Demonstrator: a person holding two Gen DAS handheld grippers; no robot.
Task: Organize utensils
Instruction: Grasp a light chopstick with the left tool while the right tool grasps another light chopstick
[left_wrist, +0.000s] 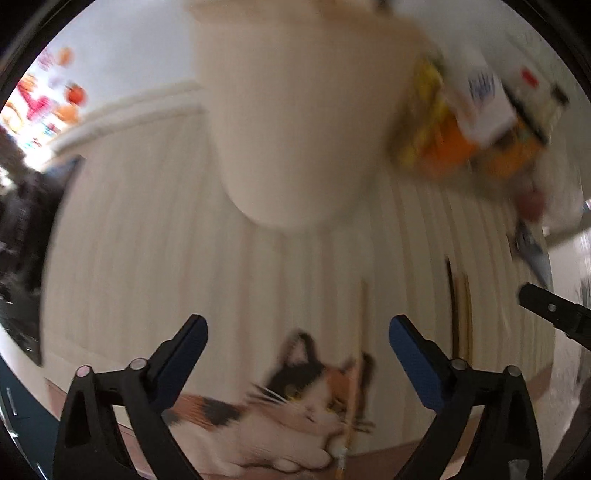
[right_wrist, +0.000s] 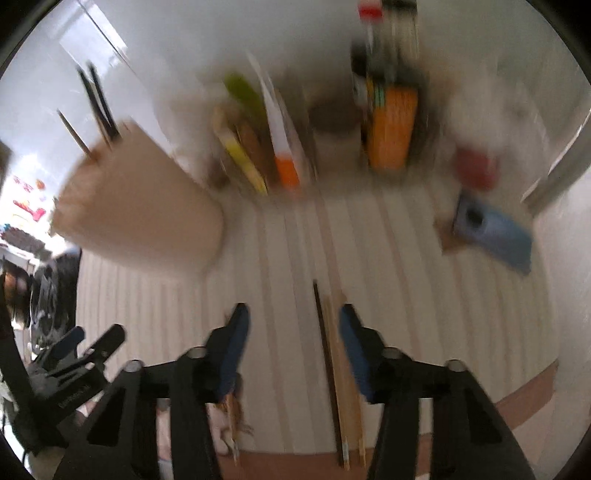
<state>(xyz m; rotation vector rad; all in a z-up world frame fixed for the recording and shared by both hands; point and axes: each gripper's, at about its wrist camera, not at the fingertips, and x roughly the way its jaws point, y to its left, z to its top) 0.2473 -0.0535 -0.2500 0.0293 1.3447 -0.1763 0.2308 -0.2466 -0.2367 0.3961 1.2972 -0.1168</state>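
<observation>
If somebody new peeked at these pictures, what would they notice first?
Probably the calico cat picture printed on the striped mat, right between the open left gripper. Next, the big cream cup standing at the back left of the mat with dark sticks poking out. Then the chopsticks lying flat on the mat between the open right gripper.

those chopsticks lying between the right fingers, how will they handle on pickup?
The chopsticks look thin, long and rigid: probably light, not floppy. Lying flat and close together on the ribbed mat, they may roll or separate. The right gripper is open, so a narrow grasp could slip.
</observation>
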